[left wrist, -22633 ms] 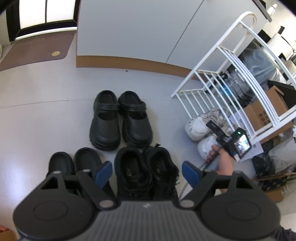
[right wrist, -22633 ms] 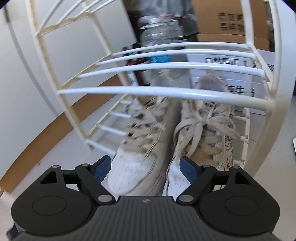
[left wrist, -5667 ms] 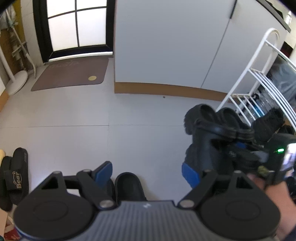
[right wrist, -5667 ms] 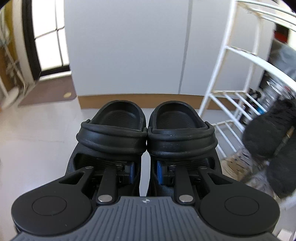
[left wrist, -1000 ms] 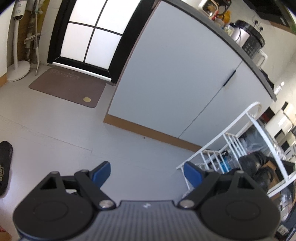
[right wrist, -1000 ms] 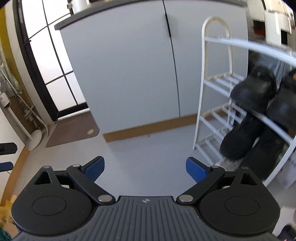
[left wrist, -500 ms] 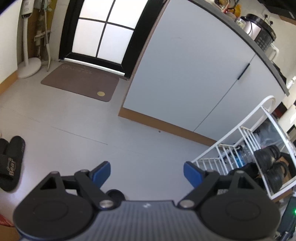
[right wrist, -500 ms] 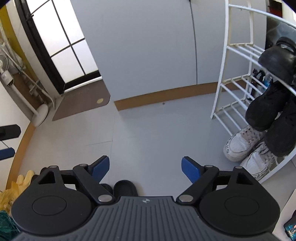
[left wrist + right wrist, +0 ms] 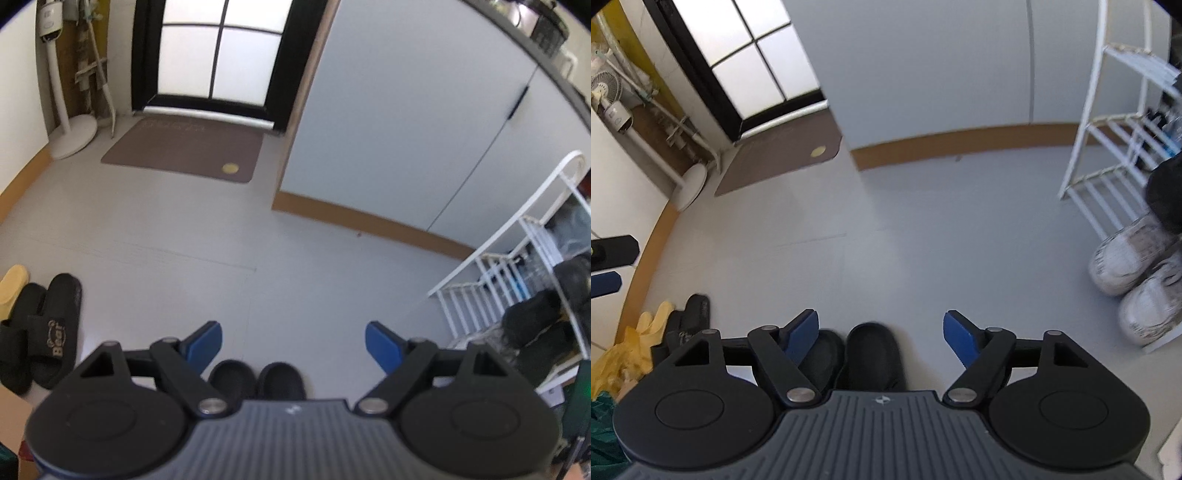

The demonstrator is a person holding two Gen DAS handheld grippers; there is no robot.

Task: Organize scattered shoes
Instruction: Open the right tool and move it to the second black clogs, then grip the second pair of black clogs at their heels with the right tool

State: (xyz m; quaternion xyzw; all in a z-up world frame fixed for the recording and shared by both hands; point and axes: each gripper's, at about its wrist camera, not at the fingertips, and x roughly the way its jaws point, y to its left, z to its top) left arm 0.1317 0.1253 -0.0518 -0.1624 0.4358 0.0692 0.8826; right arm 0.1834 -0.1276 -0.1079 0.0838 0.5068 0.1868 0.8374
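Both grippers are spread wide and hold nothing. Below and between the left gripper's (image 9: 293, 341) blue fingers, a pair of black clogs (image 9: 256, 378) sits on the floor, toes forward, side by side. The same pair lies under the right gripper (image 9: 881, 332), nearer its left finger. Far left of the left gripper lie black slippers (image 9: 40, 332). To the right stands a white rack (image 9: 517, 266) with black shoes (image 9: 535, 321) on it; white sneakers (image 9: 1134, 269) rest at its base, well right of the right gripper.
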